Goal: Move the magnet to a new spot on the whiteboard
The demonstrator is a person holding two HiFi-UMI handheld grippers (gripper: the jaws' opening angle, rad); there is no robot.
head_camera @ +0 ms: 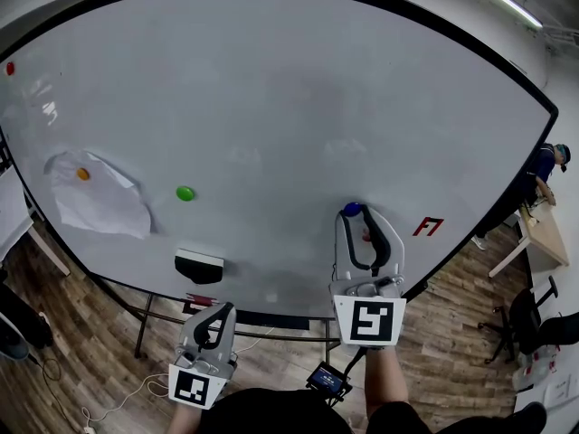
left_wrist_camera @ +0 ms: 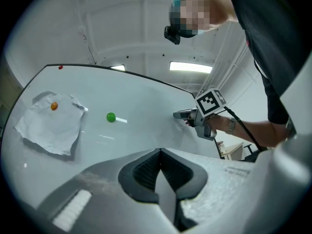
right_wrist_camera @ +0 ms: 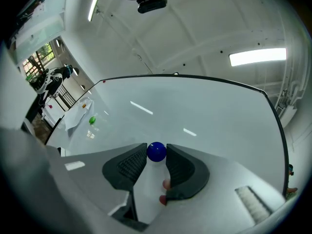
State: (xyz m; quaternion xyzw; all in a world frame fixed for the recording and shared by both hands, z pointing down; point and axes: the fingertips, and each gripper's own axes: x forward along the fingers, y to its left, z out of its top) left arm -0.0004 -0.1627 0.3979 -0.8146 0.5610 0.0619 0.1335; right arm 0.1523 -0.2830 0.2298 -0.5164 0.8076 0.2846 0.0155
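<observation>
From the head view, the whiteboard (head_camera: 271,89) fills most of what I see. My right gripper (head_camera: 358,215) reaches up to the board at about five o'clock in the frame, and the blue magnet (head_camera: 351,209) sits right between its tips. My left gripper (head_camera: 220,310) hangs lower, at about seven o'clock, below the board's bottom edge. A green magnet (head_camera: 185,193) lies on the board at nine o'clock from the blue one. Further out the same way, an orange magnet (head_camera: 82,174) pins a crumpled sheet of paper (head_camera: 99,206). An eraser (head_camera: 199,265) sticks to the board at six o'clock from the green magnet, and a red magnet (head_camera: 10,68) sits far off at ten o'clock.

In the left gripper view, my jaws are pressed together with nothing between them. The green magnet shows at eleven o'clock from their tips, the paper at ten, and my right gripper at one o'clock.

In the right gripper view, my jaws stand fairly wide and clamp the blue magnet at their tips, one pad on each side. It is right at the board's surface; I cannot tell whether it touches.
</observation>
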